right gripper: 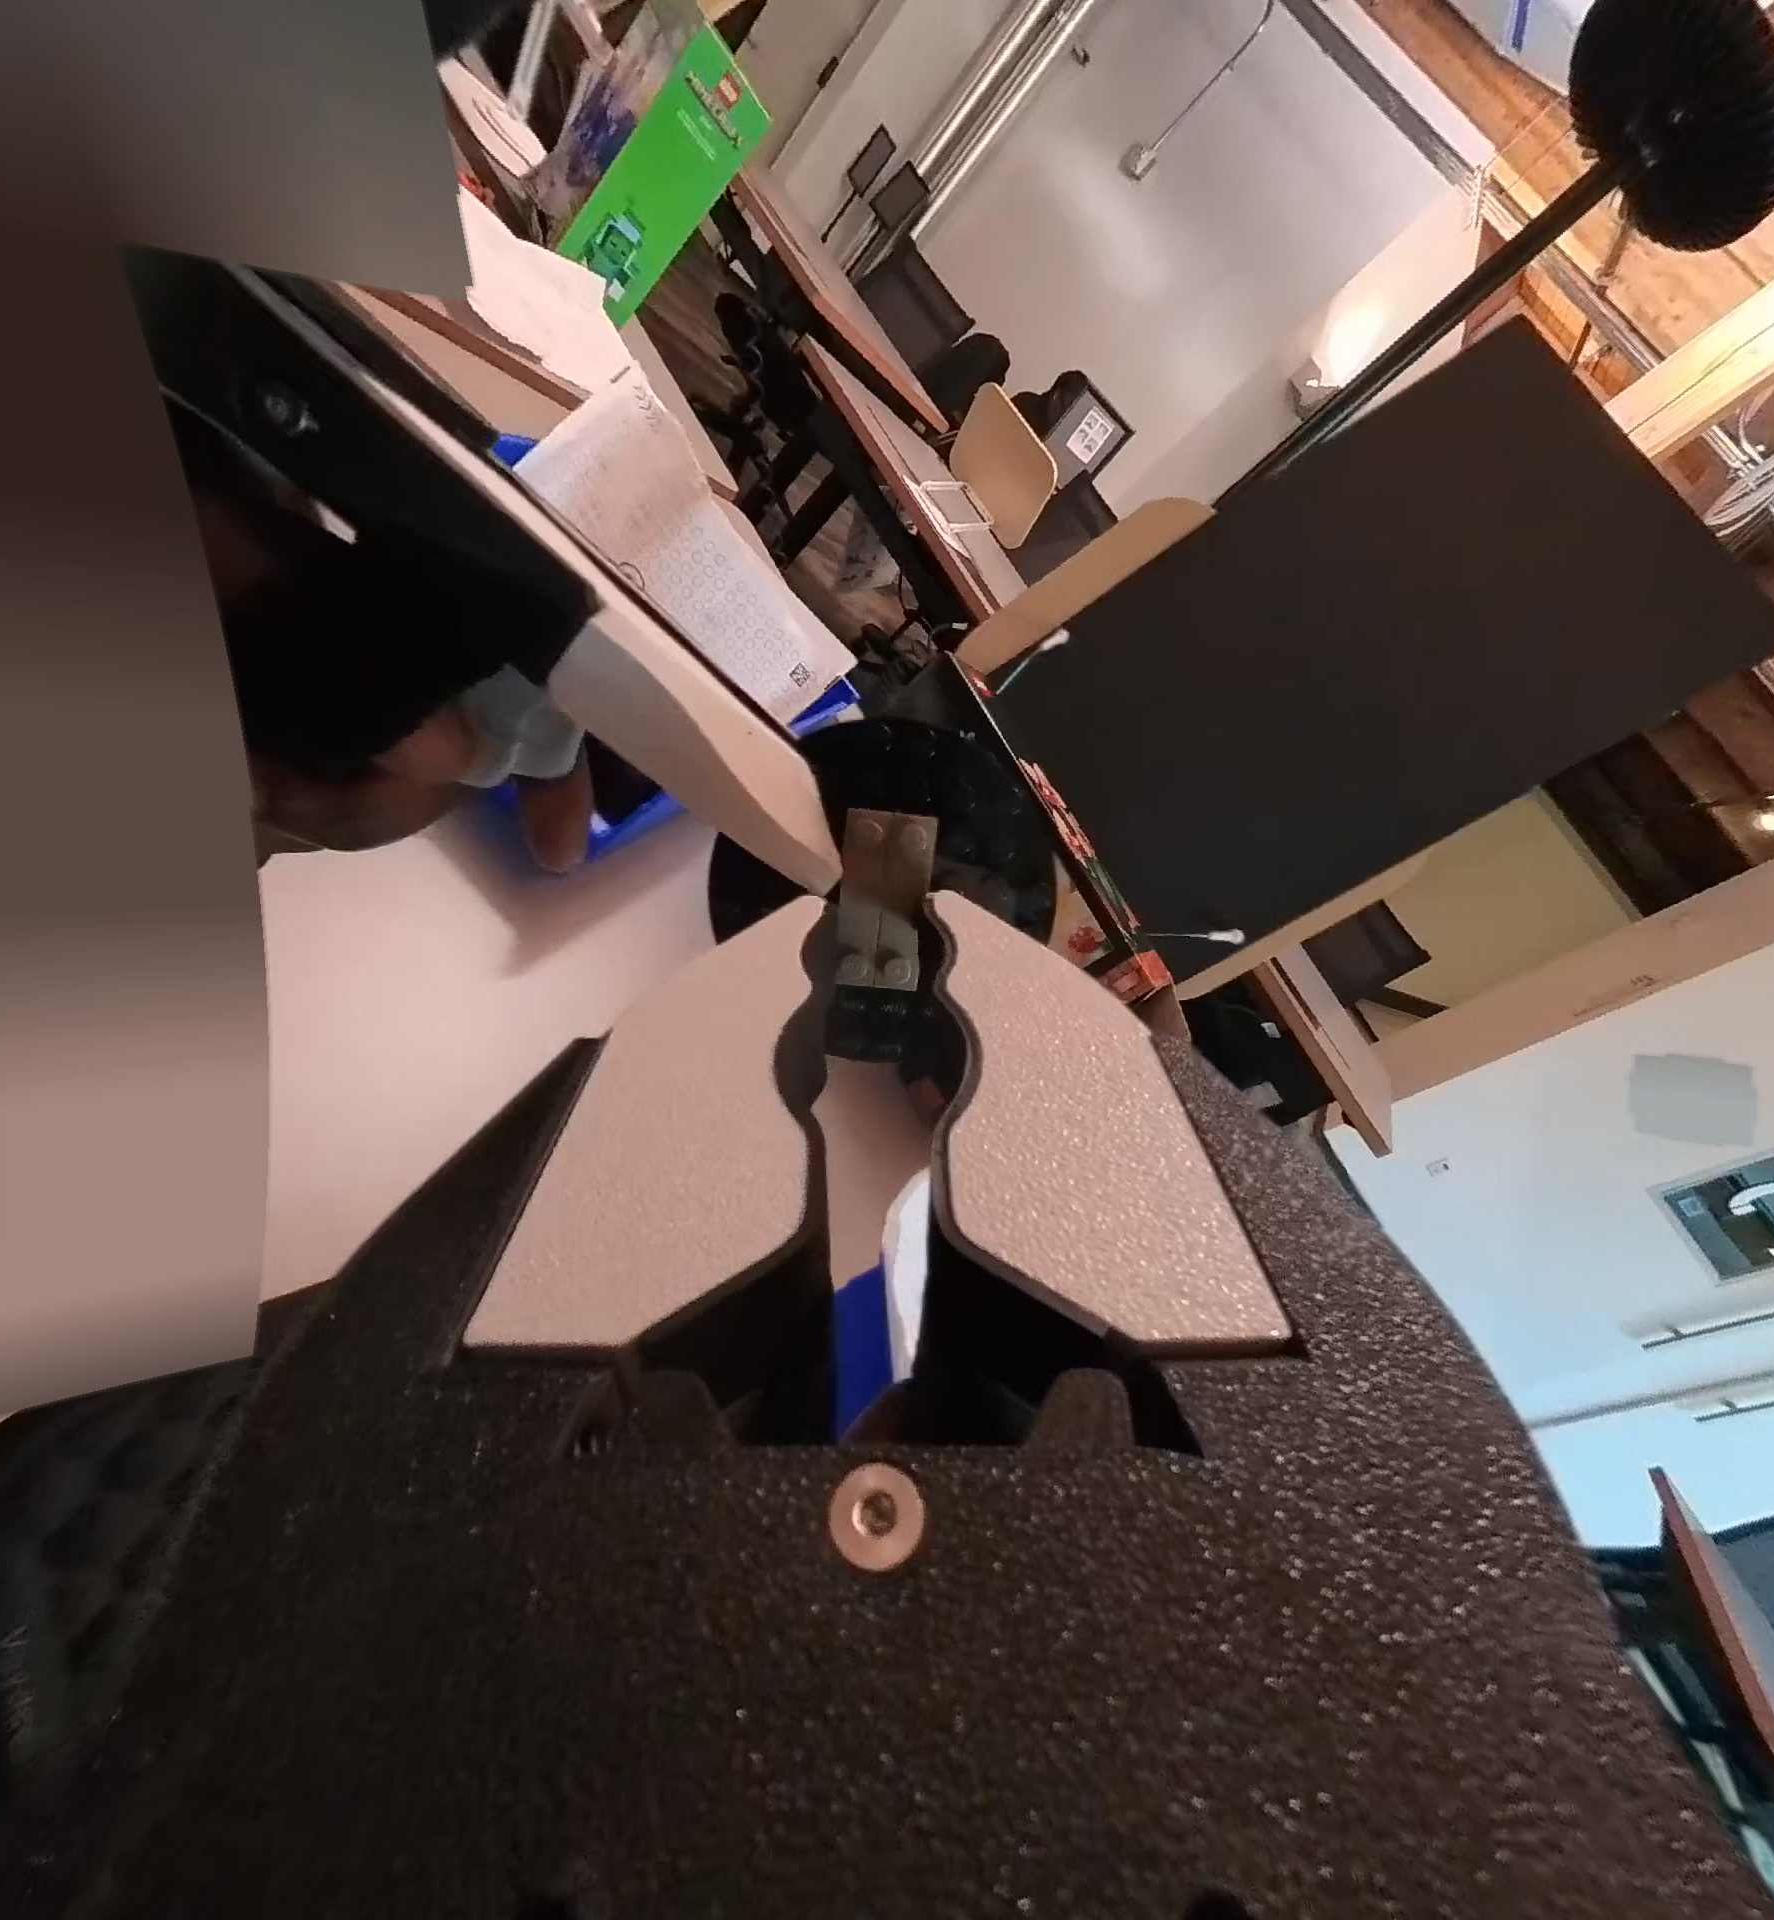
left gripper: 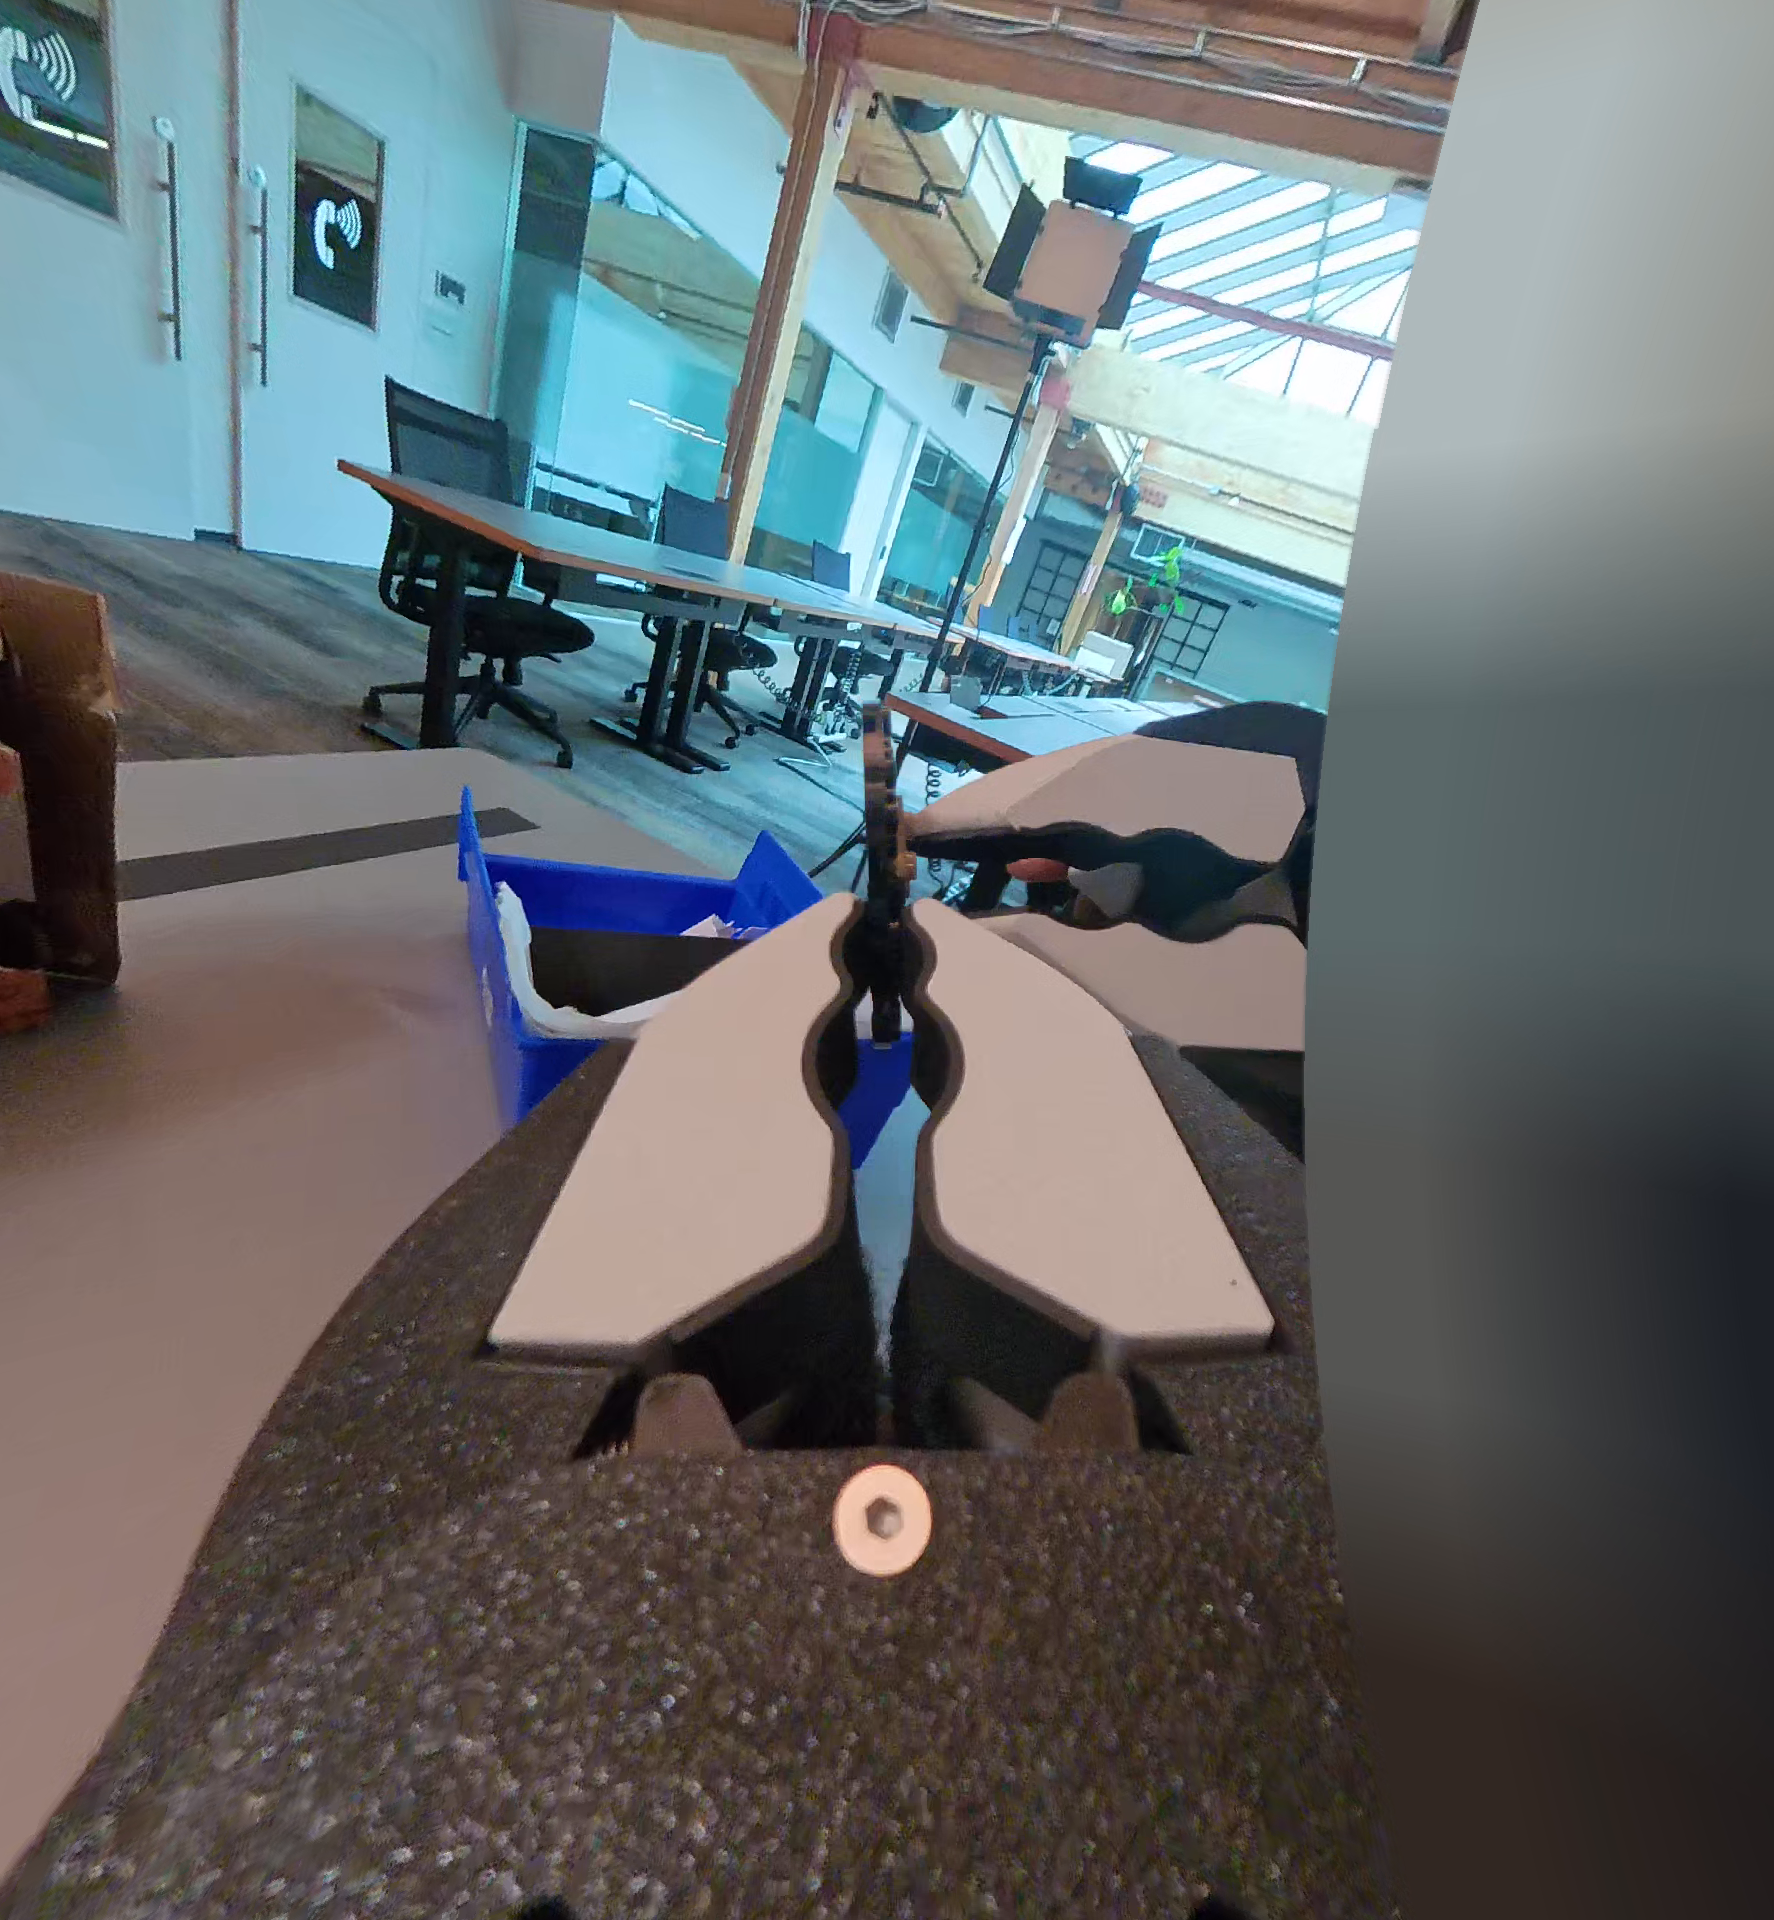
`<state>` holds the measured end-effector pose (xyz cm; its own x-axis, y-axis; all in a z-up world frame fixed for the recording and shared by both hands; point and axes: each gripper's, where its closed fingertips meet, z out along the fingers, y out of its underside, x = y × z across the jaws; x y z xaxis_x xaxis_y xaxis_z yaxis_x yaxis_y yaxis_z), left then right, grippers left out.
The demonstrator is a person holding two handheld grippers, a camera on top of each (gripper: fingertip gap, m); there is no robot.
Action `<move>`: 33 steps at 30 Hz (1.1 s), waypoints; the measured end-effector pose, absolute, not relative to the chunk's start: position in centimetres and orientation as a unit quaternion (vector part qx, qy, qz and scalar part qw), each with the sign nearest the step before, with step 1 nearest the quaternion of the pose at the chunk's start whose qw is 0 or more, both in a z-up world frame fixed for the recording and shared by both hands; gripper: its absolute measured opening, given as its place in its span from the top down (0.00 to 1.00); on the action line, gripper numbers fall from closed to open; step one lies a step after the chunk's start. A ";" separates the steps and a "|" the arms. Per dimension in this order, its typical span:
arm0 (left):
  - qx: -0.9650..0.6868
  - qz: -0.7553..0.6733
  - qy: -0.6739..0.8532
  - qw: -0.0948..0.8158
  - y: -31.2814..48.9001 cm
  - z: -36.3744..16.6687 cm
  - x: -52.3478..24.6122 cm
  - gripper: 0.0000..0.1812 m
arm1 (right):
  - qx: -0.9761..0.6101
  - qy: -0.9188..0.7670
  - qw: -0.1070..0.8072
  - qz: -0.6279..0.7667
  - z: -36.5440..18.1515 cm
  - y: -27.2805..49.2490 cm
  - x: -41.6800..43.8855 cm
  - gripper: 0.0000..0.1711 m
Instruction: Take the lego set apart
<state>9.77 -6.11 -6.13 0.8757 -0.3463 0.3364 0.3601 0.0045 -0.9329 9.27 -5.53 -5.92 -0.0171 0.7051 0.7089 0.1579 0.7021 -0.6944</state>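
Note:
A black round lego plate (left gripper: 878, 790) stands on edge above the table. My left gripper (left gripper: 883, 909) is shut on its lower rim. In the right wrist view the plate (right gripper: 976, 800) faces me, with a small stack of grey bricks (right gripper: 888, 862) stuck on its face. My right gripper (right gripper: 881, 914) is shut on those grey bricks. In the left wrist view the right gripper (left gripper: 940, 857) comes in from the right and meets the plate's side. One finger of the left gripper (right gripper: 727, 779) reaches in from the upper left.
A blue bin (left gripper: 592, 914) with white paper in it sits on the grey table (left gripper: 239, 1039) just behind the grippers. A torn cardboard box (left gripper: 31, 810) stands at the left. A printed sheet (right gripper: 675, 561) and a green box (right gripper: 654, 177) lie farther off. Both grippers' tips are close together, under 4 cm apart.

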 end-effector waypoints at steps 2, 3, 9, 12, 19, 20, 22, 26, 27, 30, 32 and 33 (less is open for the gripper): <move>-0.651 -0.277 -0.019 0.706 -6.2 -5.9 9.7 0.98 | -0.318 -0.669 0.633 0.226 -5.6 -5.6 9.3 0.92; -0.649 -0.289 -0.023 0.703 -6.2 -5.8 9.7 0.98 | -0.323 -0.664 0.633 0.232 -5.4 -5.6 9.4 0.90; -0.645 -0.308 -0.026 0.699 -6.1 -5.9 9.8 0.98 | -0.341 -0.664 0.611 0.266 -5.7 -5.7 9.6 0.91; -0.642 -0.299 -0.013 0.705 -6.2 -5.9 9.9 0.98 | -0.362 -0.658 0.599 0.280 -5.8 -5.8 9.4 0.91; -0.621 -0.294 0.022 0.727 -6.5 -5.6 10.2 0.98 | -0.364 -0.655 0.609 0.259 -5.5 -6.1 9.9 0.92; -0.619 -0.296 0.025 0.727 -6.6 -5.6 10.3 0.97 | -0.363 -0.656 0.611 0.252 -5.5 -6.1 10.0 0.92; -0.615 -0.294 0.028 0.731 -6.6 -5.6 10.3 0.98 | -0.362 -0.655 0.611 0.258 -5.3 -6.2 10.2 0.92; -0.624 -0.283 0.033 0.728 -6.4 -5.9 10.2 0.98 | -0.360 -0.640 0.627 0.258 -4.7 -5.5 10.4 1.00; -0.630 -0.288 0.037 0.720 -6.3 -6.2 10.5 0.98 | -0.345 -0.648 0.624 0.268 -4.8 -5.9 10.3 1.00; -0.623 -0.296 0.021 0.723 -6.1 -6.1 10.1 0.98 | -0.333 -0.659 0.614 0.280 -5.1 -6.1 10.1 1.00; -0.617 -0.294 -0.003 0.730 -5.9 -5.9 8.8 0.98 | -0.329 -0.632 0.635 0.299 -4.0 -5.6 10.4 1.00; -0.614 -0.298 -0.012 0.731 -5.9 -5.8 8.2 0.98 | -0.323 -0.628 0.636 0.310 -3.7 -5.6 10.7 1.00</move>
<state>8.22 -5.88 -5.81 0.8218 -0.4211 0.3839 0.4508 0.0684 -0.8900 10.66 -5.61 -3.74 0.0182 0.8004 0.5992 0.0123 0.5991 -0.8006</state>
